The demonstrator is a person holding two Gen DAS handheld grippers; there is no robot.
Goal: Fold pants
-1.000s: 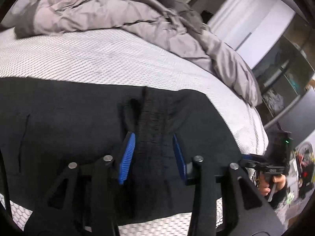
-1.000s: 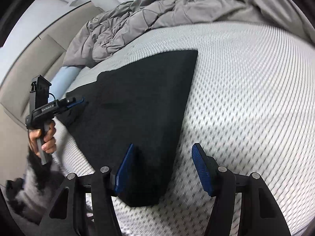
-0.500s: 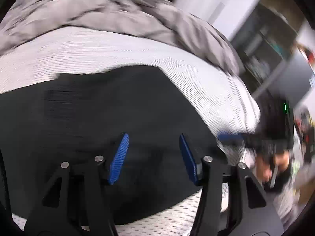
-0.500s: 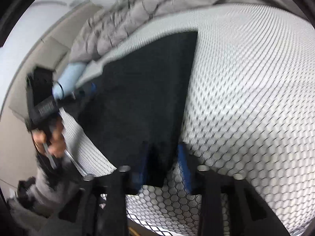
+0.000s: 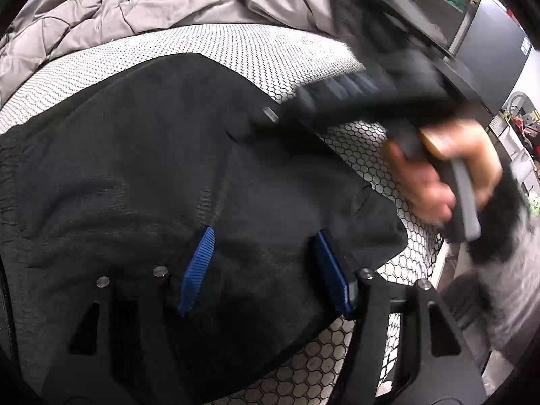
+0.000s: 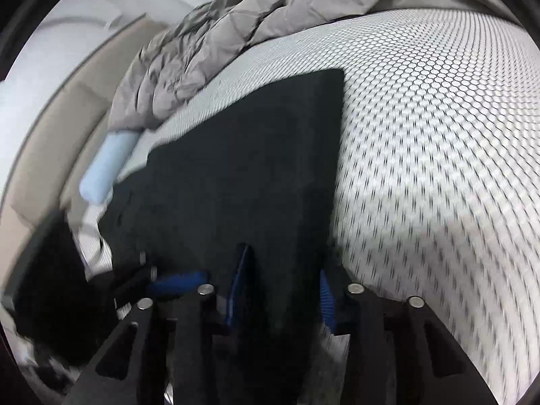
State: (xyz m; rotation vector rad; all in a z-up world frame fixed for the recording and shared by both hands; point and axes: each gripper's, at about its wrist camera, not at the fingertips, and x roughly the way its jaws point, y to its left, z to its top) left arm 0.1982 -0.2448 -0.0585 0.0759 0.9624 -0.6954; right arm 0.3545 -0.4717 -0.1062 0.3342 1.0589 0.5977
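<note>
A: Item one, the garment?

B: Black pants (image 5: 141,175), lying flat on a white mattress cover (image 5: 256,50) with a hexagon mesh print. Elastic waistband at the left edge of the left wrist view; a straight edge and square corner show in the right wrist view.

A: Left gripper (image 5: 265,266)?

B: Blue pads apart, jaws just opened further, black cloth beneath and between them, pads not pressing on it.

A: Right gripper (image 6: 281,290)?

B: Jaws just closed in, a strip of the pants' near edge between the blue pads. Blurred; I cannot tell whether they pinch it yet. The person's right hand (image 5: 438,175) grips its handle.

A: Other items?

B: Crumpled grey duvet (image 6: 236,30) behind the pants; a pale blue roll (image 6: 108,165) at the bed's left edge.
</note>
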